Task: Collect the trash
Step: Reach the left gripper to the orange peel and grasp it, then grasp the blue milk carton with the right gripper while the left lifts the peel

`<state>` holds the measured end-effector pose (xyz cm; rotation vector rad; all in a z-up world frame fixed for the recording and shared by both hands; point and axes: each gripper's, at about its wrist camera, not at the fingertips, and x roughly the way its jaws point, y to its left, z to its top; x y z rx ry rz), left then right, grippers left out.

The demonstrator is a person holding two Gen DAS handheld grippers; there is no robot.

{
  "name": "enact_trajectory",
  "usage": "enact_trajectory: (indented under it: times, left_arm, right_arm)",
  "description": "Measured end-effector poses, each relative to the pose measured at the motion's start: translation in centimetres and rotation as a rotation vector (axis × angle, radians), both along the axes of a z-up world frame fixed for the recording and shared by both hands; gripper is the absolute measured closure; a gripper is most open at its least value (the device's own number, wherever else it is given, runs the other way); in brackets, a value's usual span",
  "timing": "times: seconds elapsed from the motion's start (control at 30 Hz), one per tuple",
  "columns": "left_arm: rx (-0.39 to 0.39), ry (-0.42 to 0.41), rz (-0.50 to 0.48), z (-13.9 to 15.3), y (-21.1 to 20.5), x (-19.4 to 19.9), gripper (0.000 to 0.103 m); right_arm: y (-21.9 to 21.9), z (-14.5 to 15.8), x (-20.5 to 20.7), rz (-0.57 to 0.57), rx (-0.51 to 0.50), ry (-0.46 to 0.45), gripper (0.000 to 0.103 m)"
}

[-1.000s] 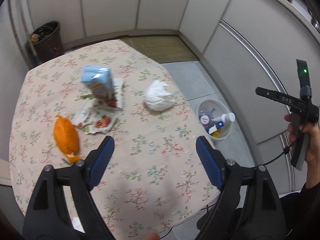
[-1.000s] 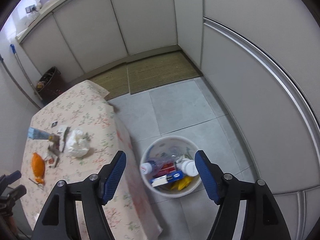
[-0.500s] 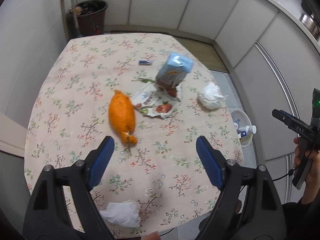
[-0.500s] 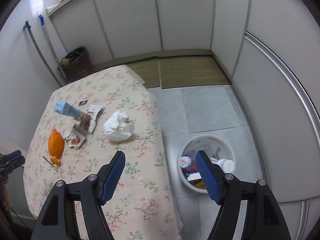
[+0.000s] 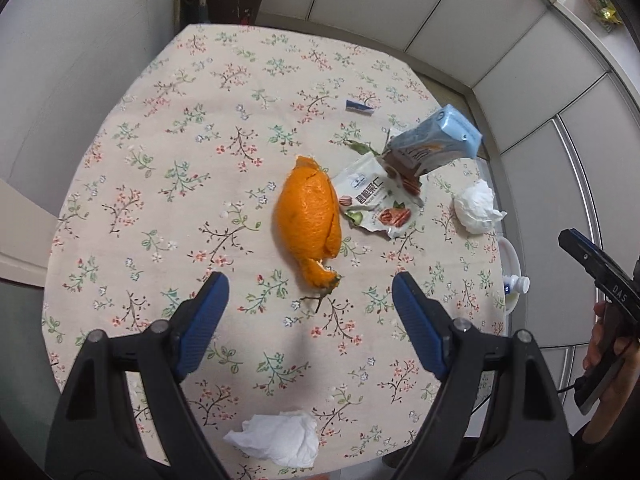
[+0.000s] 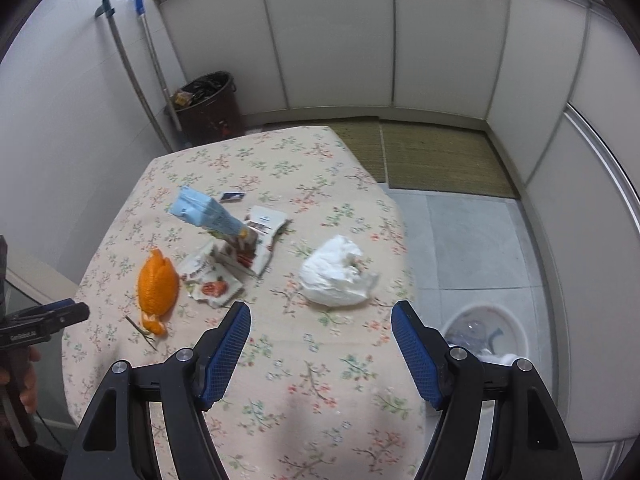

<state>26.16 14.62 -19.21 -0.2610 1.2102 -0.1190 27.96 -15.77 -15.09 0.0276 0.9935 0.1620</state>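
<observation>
On the floral tablecloth [image 5: 200, 184] lie an orange peel [image 5: 310, 216], a torn snack wrapper [image 5: 376, 206], a blue carton [image 5: 436, 146] standing tilted, a white crumpled tissue [image 5: 478, 208] at the right edge and another tissue [image 5: 280, 436] at the near edge. My left gripper [image 5: 310, 300] is open and empty, just short of the peel's stem end. My right gripper [image 6: 322, 332] is open and empty above the table, just short of the white tissue [image 6: 336, 274]. The peel [image 6: 158, 288], wrapper [image 6: 212, 280] and carton [image 6: 208, 216] also show there.
A white bin [image 6: 486, 330] with bottles and trash stands on the floor right of the table. A dark bin [image 6: 208, 104] and two mop handles [image 6: 132, 68] stand in the far corner. A small blue scrap [image 5: 360, 107] lies farther back. Green mats [image 6: 436, 160] lie beyond the table.
Both grippers swung left from the floor bin toward the table. The left gripper now faces the orange peel, the right one the white tissue. Both stayed open.
</observation>
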Motion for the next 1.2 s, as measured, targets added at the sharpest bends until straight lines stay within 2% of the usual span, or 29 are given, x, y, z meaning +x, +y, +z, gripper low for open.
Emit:
enact_trajectory:
  times: [0.13, 0.23, 0.3, 0.37, 0.4, 0.5, 0.57, 0.7, 0.8, 0.93, 1.03, 1.2]
  left_arm:
    - [-0.031, 0.029, 0.007, -1.5, -0.1, 1.9, 0.028]
    - [-0.024, 0.024, 0.012, -2.4, -0.9, 3.6, 0.032]
    - [-0.027, 0.035, 0.016, -3.1, -1.3, 4.6, 0.038]
    - [-0.028, 0.051, 0.025, -4.3, -1.9, 5.7, 0.039]
    - [-0.017, 0.054, 0.025, -4.7, -2.1, 5.9, 0.043]
    - [0.085, 0.076, 0.023, -6.4, -3.0, 6.8, 0.055]
    - [0.114, 0.062, 0.025, -6.8, -3.0, 6.9, 0.057]
    - [0.08, 0.059, 0.025, -6.4, -2.2, 6.7, 0.069]
    - [0.097, 0.068, 0.021, -5.8, -1.8, 6.1, 0.072]
    - [0.072, 0.051, 0.055, -3.9, 0.1, 4.6, 0.074]
    - [0.085, 0.019, 0.053, -2.6, 0.8, 3.6, 0.074]
    - [0.098, -0.007, 0.044, -1.6, 1.5, 3.0, 0.074]
  right_arm:
    - [1.6, -0.7, 0.9, 0.006, 0.008, 0.015, 0.029]
    - [2.5, -1.1, 1.1, 0.016, 0.01, 0.022, 0.029]
    - [2.7, -1.3, 1.2, 0.022, 0.003, 0.024, 0.029]
    - [2.9, -1.5, 1.3, 0.025, -0.002, 0.028, 0.029]
    - [2.9, -1.6, 1.3, 0.024, -0.003, 0.029, 0.029]
    - [3.0, -1.6, 1.4, 0.029, -0.006, 0.03, 0.029]
    - [3.3, -1.5, 1.5, 0.047, -0.011, 0.025, 0.029]
    - [4.9, -0.9, 2.3, 0.133, -0.032, 0.012, 0.029]
    - [6.6, -0.5, 3.1, 0.203, -0.072, 0.003, 0.029]
    - [9.8, 0.1, 4.7, 0.314, -0.172, -0.032, 0.029]
    - [12.1, 0.3, 5.8, 0.386, -0.24, -0.063, 0.029]
    - [15.6, -1.2, 7.8, 0.486, -0.34, -0.039, 0.03]
